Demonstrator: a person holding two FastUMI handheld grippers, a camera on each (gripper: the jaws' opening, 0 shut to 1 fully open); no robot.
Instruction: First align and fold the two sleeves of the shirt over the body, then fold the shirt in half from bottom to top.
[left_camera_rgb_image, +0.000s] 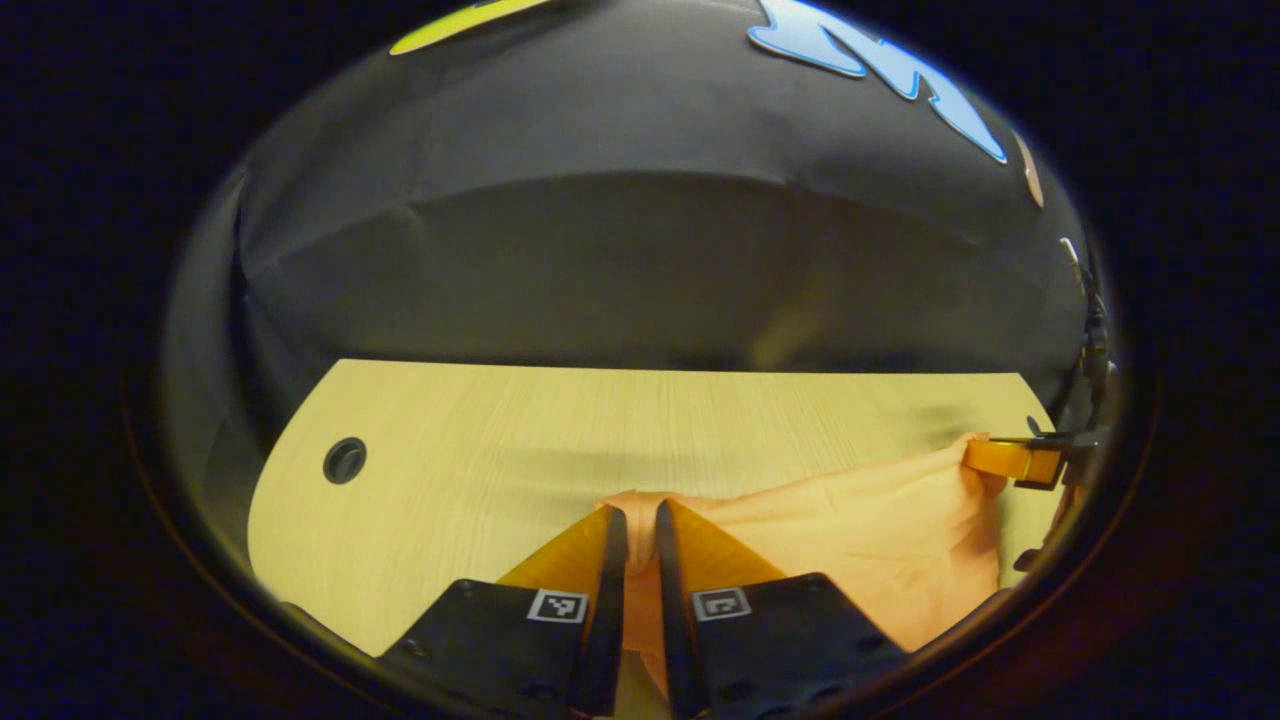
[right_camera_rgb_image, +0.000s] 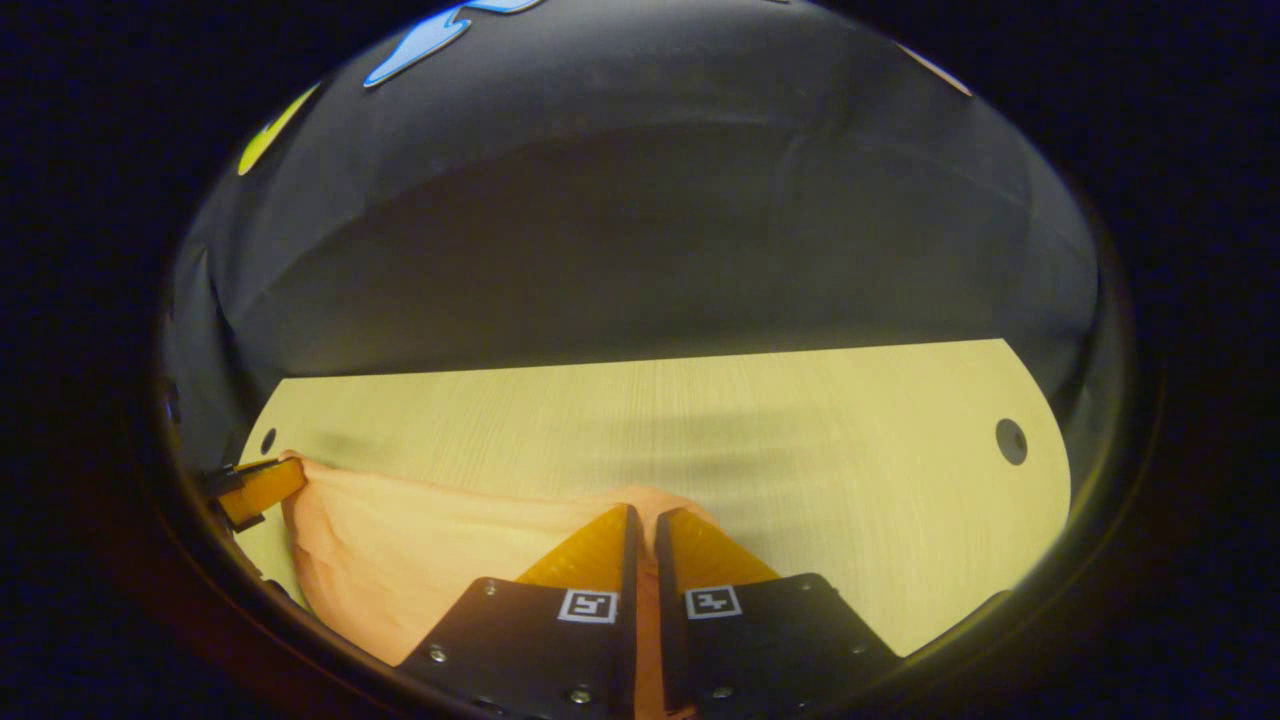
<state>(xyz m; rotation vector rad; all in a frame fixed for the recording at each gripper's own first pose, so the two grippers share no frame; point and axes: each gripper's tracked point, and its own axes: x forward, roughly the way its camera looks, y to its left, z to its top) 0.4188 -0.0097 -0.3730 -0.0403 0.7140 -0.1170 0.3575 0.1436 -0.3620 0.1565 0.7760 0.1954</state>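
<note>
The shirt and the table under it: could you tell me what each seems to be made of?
Shirt: soft, thin, matte woven or knit fabric, judging by its folds and sag between the left gripper and right gripper. Table: pale wood or wood-look laminate, smooth, with fine straight grain lines; which one is unclear.

Readable text: none can be read on anything in either view.
Numbers: none legible.
Brands: none legible.
Left gripper markers: two small square black-and-white coded tags (left_camera_rgb_image: 557, 605) sit on the finger bases of the left gripper (left_camera_rgb_image: 640, 520) in the left gripper view, one on each base; they carry block patterns, not letters.
Right gripper markers: two like square coded tags (right_camera_rgb_image: 587, 605) sit on the finger bases of the right gripper (right_camera_rgb_image: 643, 518) in the right gripper view, again block patterns with no letters.
Table: the wooden table top (right_camera_rgb_image: 700, 420) bears no print.
Shirt: the orange shirt (left_camera_rgb_image: 850, 530) shows no label.
</note>
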